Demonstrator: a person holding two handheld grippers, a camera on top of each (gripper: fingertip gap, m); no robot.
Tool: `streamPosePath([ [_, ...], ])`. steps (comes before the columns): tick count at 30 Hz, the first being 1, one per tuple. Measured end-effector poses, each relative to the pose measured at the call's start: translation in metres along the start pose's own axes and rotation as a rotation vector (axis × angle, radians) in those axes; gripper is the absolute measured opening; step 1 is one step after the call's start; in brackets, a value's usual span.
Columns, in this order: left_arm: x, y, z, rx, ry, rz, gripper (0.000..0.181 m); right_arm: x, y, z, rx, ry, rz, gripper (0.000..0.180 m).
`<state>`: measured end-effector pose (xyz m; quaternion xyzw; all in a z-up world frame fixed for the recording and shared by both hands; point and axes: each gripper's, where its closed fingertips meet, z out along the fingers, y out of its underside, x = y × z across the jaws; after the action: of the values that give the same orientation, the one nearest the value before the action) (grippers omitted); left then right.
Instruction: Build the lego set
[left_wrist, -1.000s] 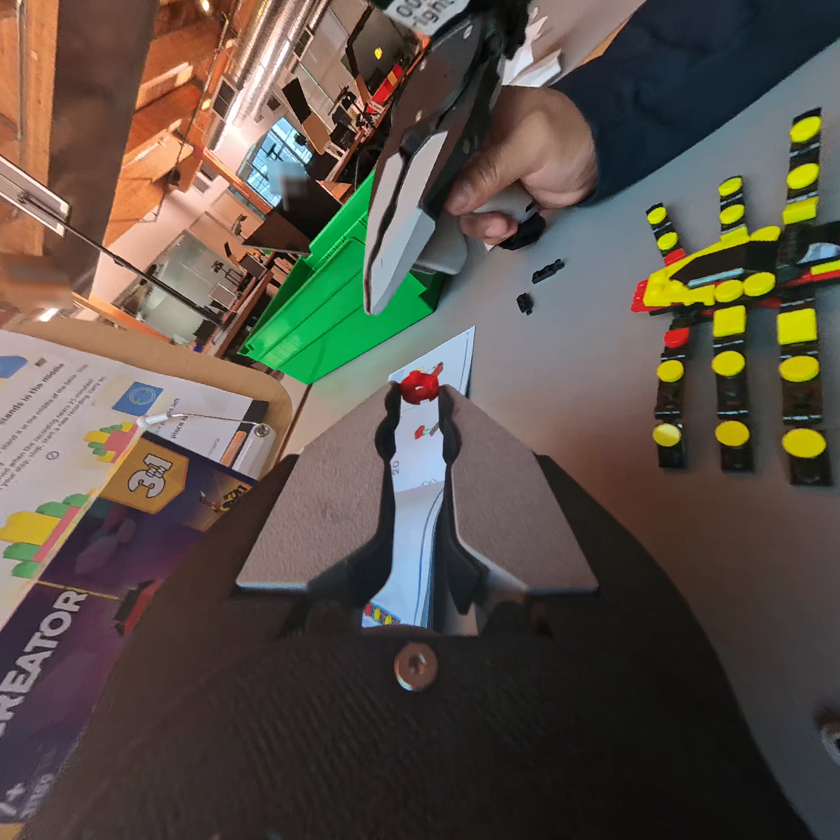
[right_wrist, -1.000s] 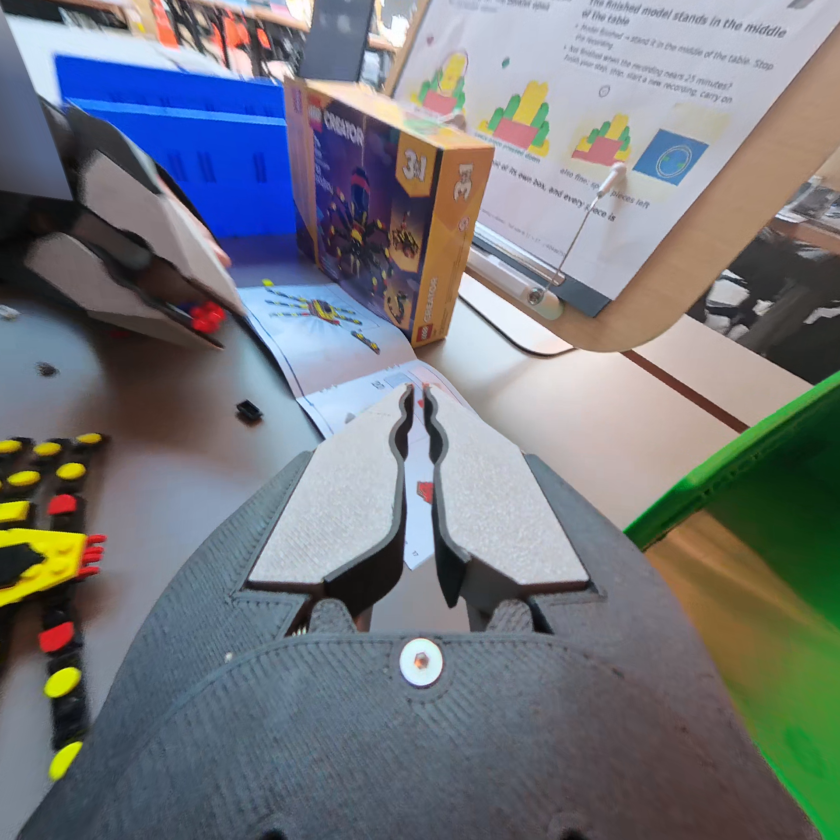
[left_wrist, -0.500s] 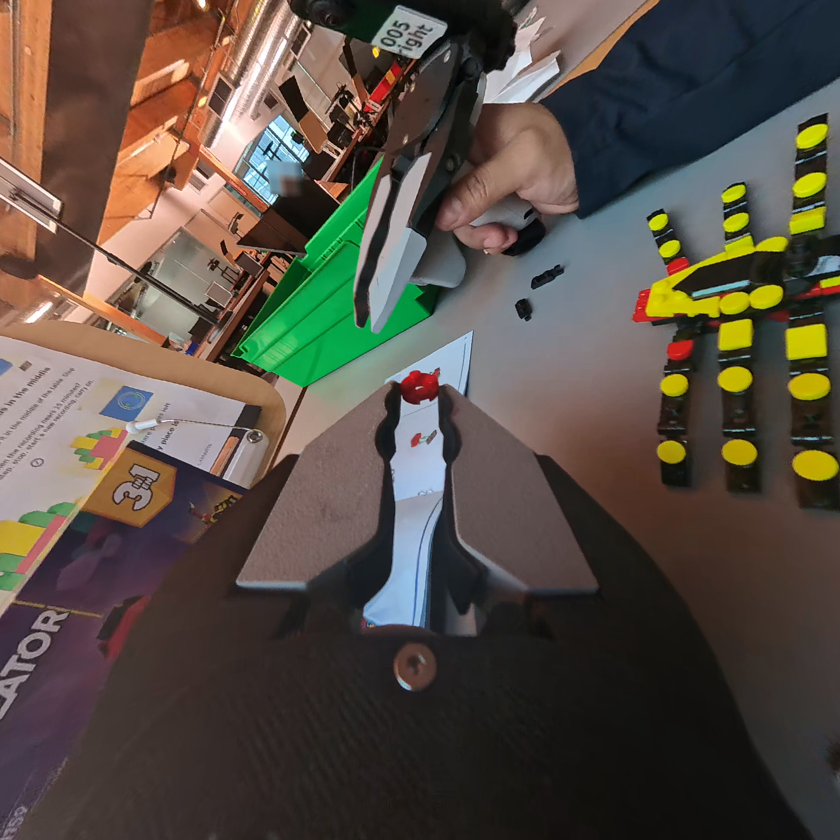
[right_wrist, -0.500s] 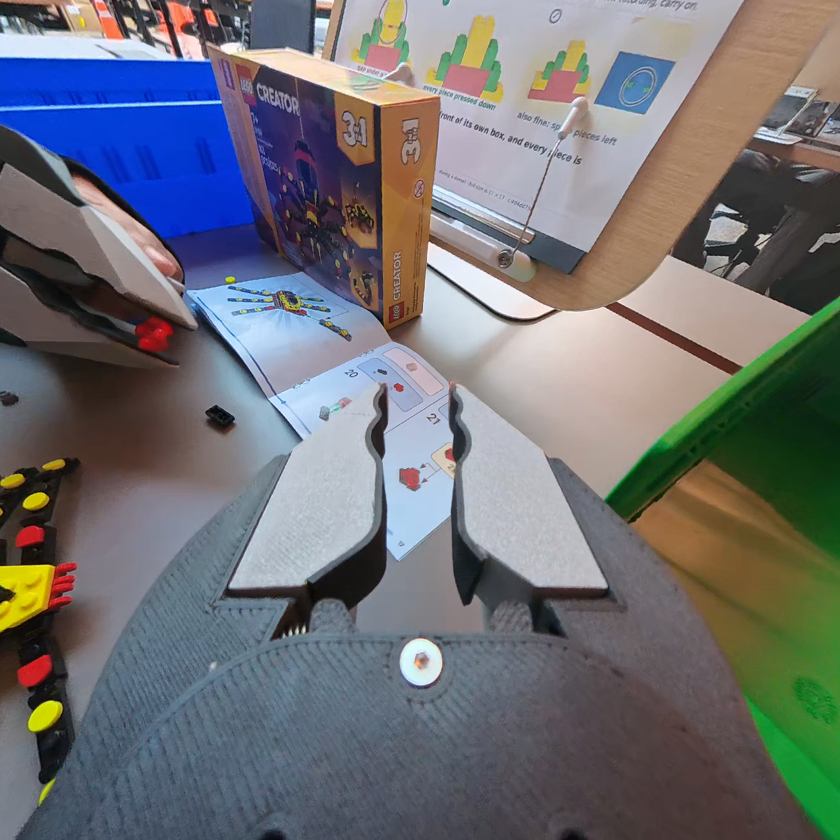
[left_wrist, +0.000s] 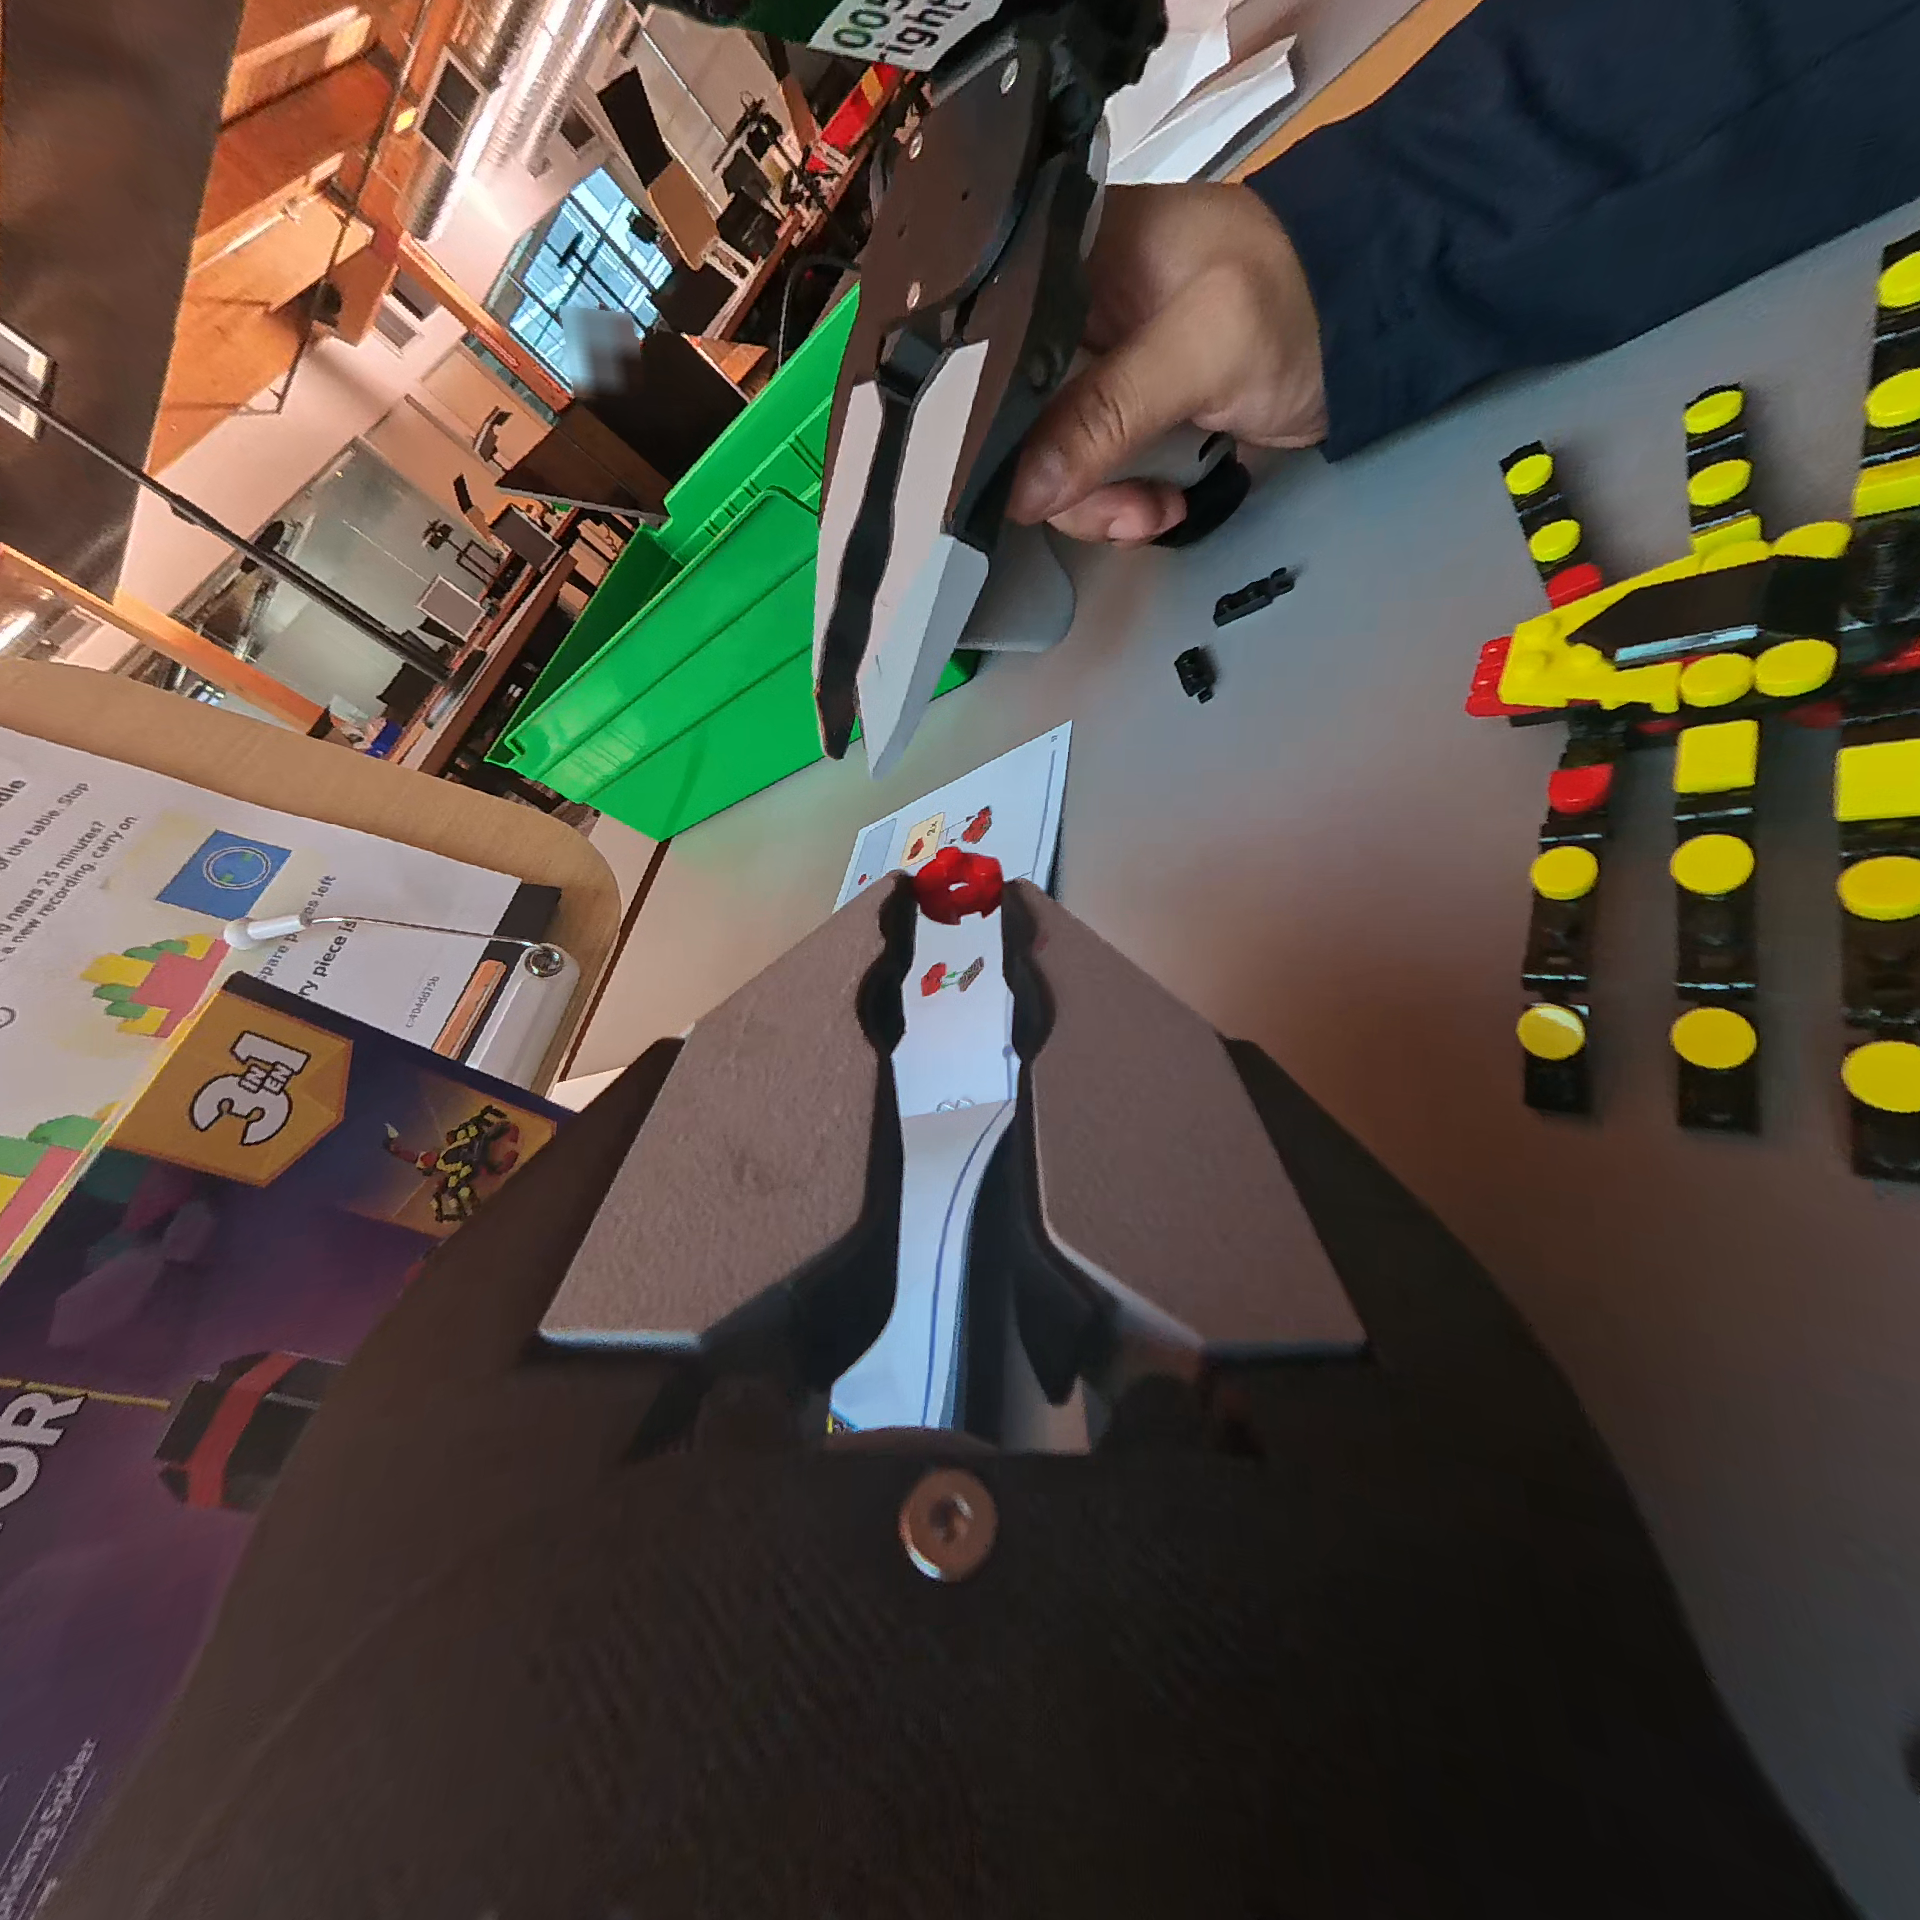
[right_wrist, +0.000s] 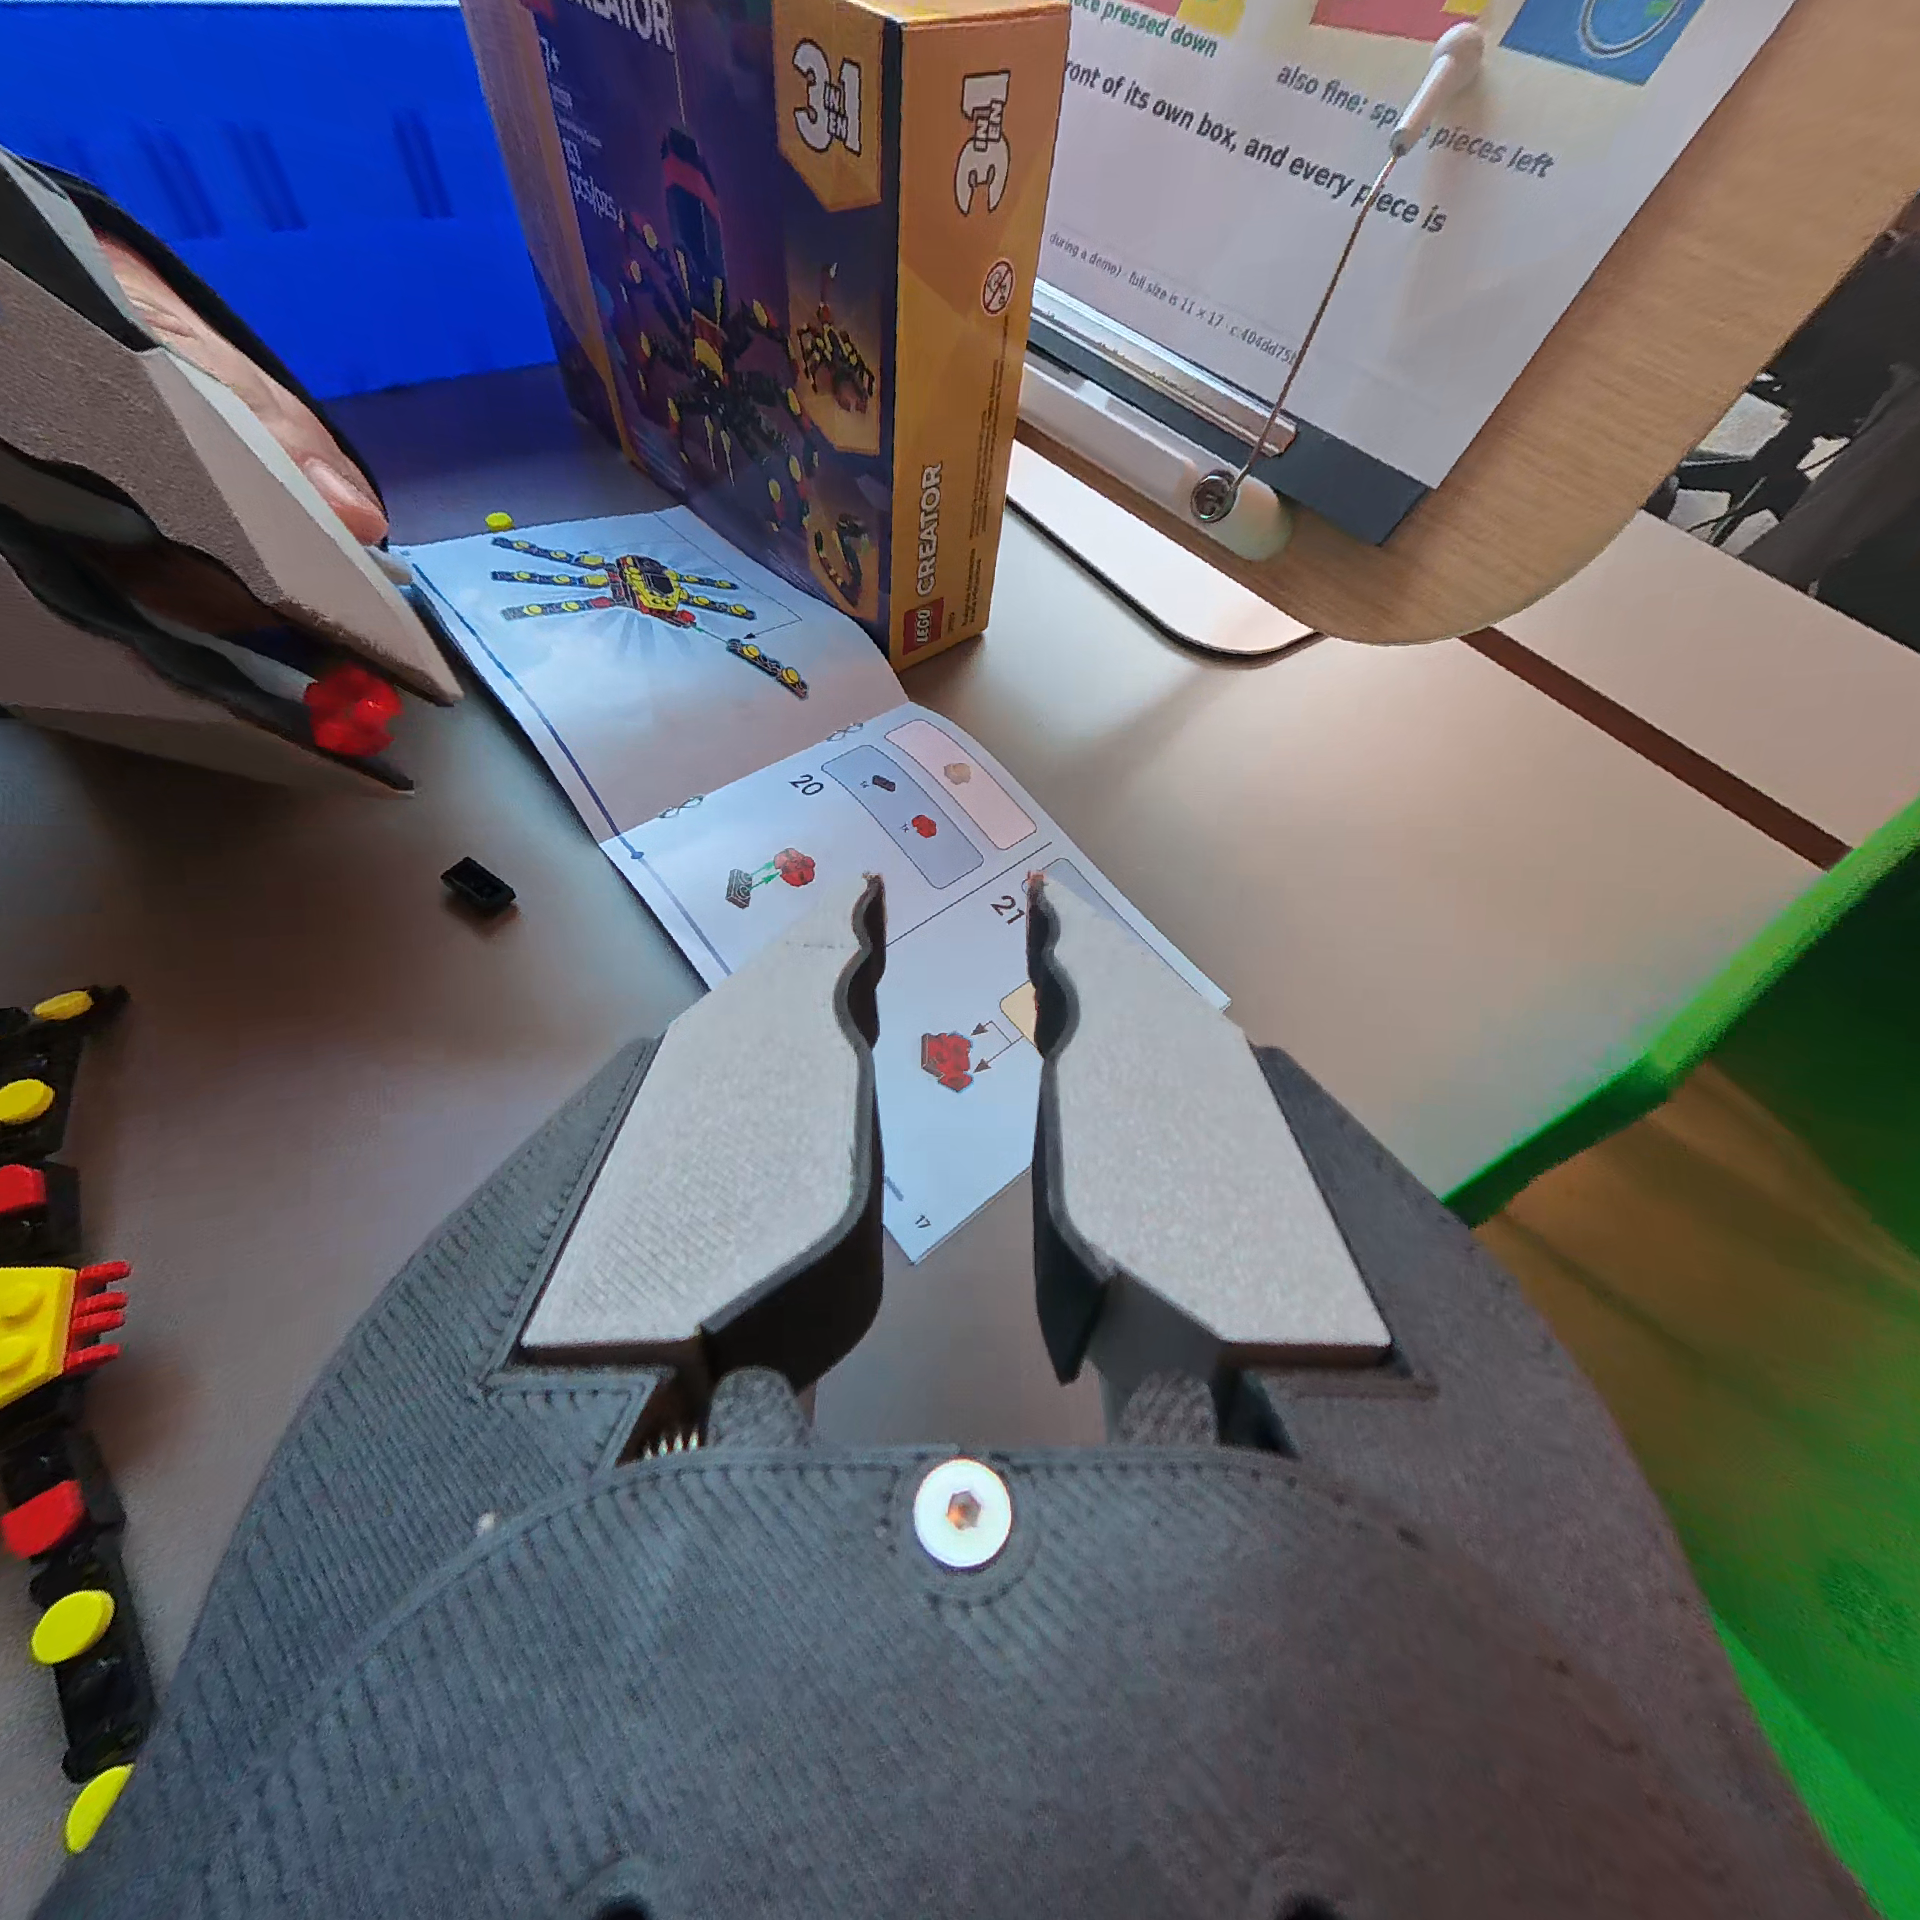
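My left gripper (left_wrist: 956, 896) is shut on a small red round piece (left_wrist: 958, 885) at its tips, held above the open instruction booklet (left_wrist: 961, 1029). It also shows at the left of the right wrist view (right_wrist: 358, 717) with the red piece (right_wrist: 351, 709). My right gripper (right_wrist: 951, 883) is open and empty above the booklet (right_wrist: 831, 831); it also shows in the left wrist view (left_wrist: 852, 743). The black, yellow and red spider build (left_wrist: 1714, 665) lies flat on the grey table, right of my left gripper. Its legs show at the left edge (right_wrist: 42, 1309) of the right wrist view.
Two small black pieces (left_wrist: 1252, 597) (left_wrist: 1195, 670) lie between the build and the right gripper. Another black piece (right_wrist: 478, 885) lies left of the booklet. The set's box (right_wrist: 790, 312) stands behind the booklet. A green bin (left_wrist: 707, 634) and a wooden board (right_wrist: 1507, 343) bearing a sheet stand beyond. Tip to tip, the grippers are about 10 centimetres apart.
My right gripper has opened from nearly shut and moved down towards the booklet. My left gripper still holds the red piece, almost unmoved.
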<state>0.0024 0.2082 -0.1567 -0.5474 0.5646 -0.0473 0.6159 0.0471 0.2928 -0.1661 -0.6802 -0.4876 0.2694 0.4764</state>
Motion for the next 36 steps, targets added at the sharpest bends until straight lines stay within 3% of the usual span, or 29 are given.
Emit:
streamPosePath([
  [36, 0.006, 0.002, 0.006, -0.026, -0.001, 0.049, 0.014, -0.018, 0.006, 0.005, -0.051, -0.029, -0.097, 0.012],
])
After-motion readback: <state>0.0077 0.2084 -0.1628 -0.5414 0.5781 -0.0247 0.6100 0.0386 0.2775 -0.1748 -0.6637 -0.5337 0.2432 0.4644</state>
